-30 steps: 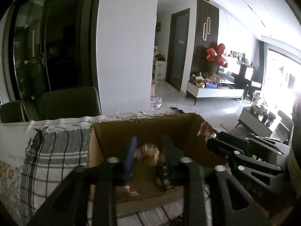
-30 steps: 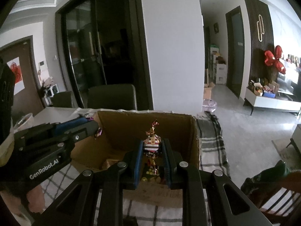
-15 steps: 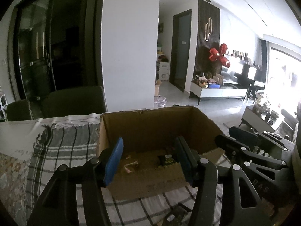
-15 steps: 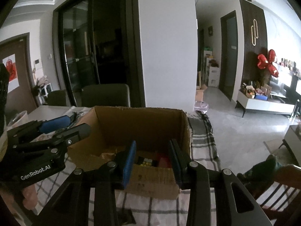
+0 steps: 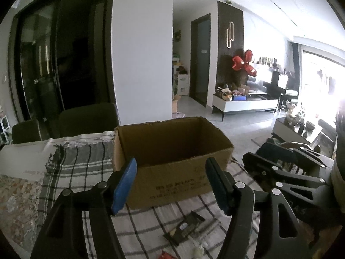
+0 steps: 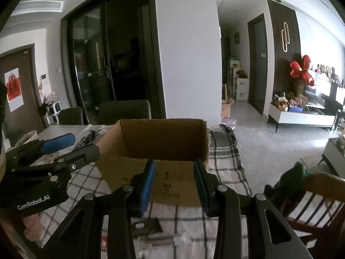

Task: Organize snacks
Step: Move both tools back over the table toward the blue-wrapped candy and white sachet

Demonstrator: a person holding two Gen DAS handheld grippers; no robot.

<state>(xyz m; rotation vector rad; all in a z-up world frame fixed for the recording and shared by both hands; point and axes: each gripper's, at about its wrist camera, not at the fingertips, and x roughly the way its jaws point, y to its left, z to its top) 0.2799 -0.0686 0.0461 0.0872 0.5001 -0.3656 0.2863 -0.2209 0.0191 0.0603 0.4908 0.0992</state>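
An open cardboard box (image 5: 172,179) stands on a checked cloth (image 5: 71,168); it also shows in the right wrist view (image 6: 163,138). My left gripper (image 5: 172,183) is open and empty, held in front of the box's near wall. My right gripper (image 6: 174,183) is open and empty, also in front of the box. Dark snack packets (image 5: 185,228) lie on the cloth below the left gripper, and one (image 6: 146,228) lies below the right gripper. The box's contents are hidden from here.
Dark chairs (image 5: 88,118) stand behind the table. A wooden chair (image 6: 312,200) with a green cloth is at the right. The right gripper's body (image 5: 284,172) sits right of the box; the left gripper's body (image 6: 43,161) sits left of it.
Both grippers let go of wrapped snacks into the box, opened, and drew back and down from it. The box's inside is no longer seen.
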